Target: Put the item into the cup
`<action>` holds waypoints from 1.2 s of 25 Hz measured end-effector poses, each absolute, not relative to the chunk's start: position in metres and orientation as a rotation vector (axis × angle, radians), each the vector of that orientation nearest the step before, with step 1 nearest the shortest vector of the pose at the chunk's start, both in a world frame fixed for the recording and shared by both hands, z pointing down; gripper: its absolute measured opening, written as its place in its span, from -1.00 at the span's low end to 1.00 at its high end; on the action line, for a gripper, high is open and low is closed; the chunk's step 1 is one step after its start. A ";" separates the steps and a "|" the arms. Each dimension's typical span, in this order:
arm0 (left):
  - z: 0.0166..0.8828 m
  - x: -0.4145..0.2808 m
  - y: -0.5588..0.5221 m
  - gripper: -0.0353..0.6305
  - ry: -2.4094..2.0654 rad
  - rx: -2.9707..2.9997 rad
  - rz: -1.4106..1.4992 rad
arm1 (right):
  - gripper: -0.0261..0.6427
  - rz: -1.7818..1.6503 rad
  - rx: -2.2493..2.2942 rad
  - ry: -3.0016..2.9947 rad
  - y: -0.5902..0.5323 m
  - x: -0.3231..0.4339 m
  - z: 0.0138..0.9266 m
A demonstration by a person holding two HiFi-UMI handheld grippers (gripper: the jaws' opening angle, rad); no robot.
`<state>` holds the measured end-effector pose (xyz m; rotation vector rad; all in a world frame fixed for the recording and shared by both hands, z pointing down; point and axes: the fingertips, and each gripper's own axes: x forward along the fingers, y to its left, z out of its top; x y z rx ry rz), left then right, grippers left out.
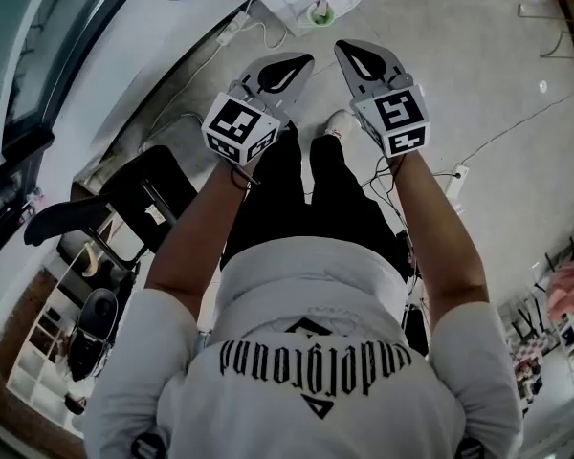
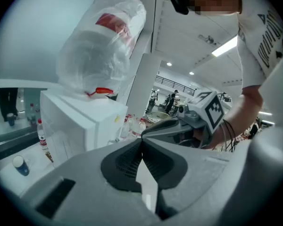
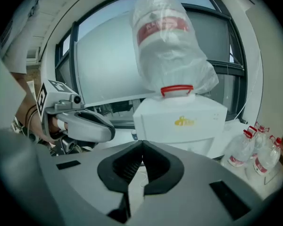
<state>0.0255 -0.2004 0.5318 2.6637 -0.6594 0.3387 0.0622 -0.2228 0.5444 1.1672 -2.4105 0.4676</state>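
Left gripper [image 2: 141,140]: jaws closed together, holding nothing. Right gripper [image 3: 141,144]: jaws likewise closed, empty. Ahead of both sets of fingers, 1 large clear plastic-wrapped water bottle [image 3: 167,46] sits inverted on a white box-shaped dispenser [image 3: 179,121]. A small blue cup with white top [image 2: 20,165] stands well left of the left fingers; contents not discernible.
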 end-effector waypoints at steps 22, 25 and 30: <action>0.295 -0.008 -0.148 -0.85 -0.659 2.837 0.152 | -0.88 0.237 1.094 -2.674 -0.149 0.049 0.292; 0.267 -0.011 -0.137 -0.85 -0.669 2.847 0.130 | -0.88 0.202 1.084 -2.701 -0.134 0.056 0.262; 0.237 -0.010 -0.126 -0.85 -0.688 2.837 0.090 | -0.88 0.162 1.086 -2.716 -0.122 0.068 0.231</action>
